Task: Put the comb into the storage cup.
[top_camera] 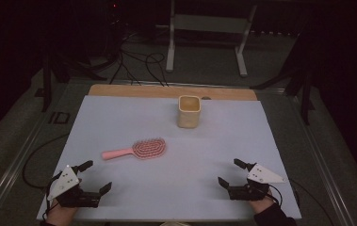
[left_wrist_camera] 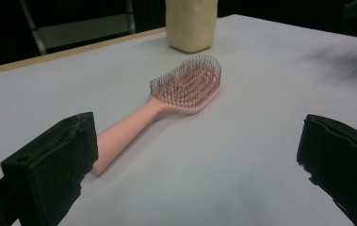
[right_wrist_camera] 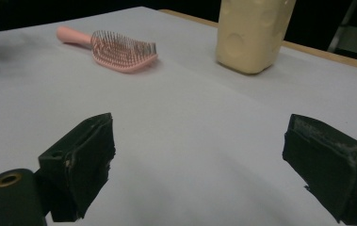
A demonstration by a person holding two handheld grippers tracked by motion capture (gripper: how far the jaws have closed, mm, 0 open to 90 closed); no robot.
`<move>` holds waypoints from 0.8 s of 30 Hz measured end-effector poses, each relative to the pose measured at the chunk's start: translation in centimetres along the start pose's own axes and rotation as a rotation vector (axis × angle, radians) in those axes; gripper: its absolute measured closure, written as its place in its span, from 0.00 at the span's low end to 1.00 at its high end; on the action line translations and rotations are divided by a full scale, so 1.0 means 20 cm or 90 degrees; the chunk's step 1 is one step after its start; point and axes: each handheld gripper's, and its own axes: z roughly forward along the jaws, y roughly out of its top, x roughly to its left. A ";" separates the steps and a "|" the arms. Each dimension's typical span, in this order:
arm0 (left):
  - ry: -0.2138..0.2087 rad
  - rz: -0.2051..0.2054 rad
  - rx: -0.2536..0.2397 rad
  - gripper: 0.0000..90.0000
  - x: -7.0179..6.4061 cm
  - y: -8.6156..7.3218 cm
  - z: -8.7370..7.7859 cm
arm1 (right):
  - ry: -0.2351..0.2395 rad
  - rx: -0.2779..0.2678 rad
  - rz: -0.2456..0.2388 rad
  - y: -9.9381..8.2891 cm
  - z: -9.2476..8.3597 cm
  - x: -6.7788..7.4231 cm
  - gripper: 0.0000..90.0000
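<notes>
- White table cover [top_camera: 133, 122]: bears all items.
- Cream plastic cup [top_camera: 189, 111]: upright, far centre.
- Pink plastic hairbrush [top_camera: 136, 149]: flat, bristles up, centre-left, untouched.
- Left gripper [top_camera: 95, 177]: jaws wide, empty, near the handle.
- Right gripper [top_camera: 229, 173]: jaws wide, empty.

dim room; grey floor [top_camera: 204, 66], cables [top_camera: 138, 63], perhaps a white frame [top_camera: 209, 28].
</notes>
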 end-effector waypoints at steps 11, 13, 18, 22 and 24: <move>-0.025 0.007 -0.022 0.00 -0.01 0.07 -0.02 | -0.007 -0.006 0.004 0.00 -0.02 0.00 0.10; -0.027 0.010 -0.027 0.00 -0.01 0.09 -0.02 | -0.010 -0.006 0.003 0.01 -0.02 0.00 0.10; -0.038 0.003 -0.052 0.00 -0.02 0.15 -0.04 | -0.013 -0.011 0.008 0.01 -0.02 0.01 0.10; -0.049 0.011 -0.047 0.00 -0.02 0.18 -0.03 | -0.015 -0.013 0.009 0.01 -0.03 0.01 0.10; -0.056 0.017 -0.043 0.00 -0.02 0.22 -0.03 | -0.014 -0.014 0.010 0.01 -0.03 0.01 0.10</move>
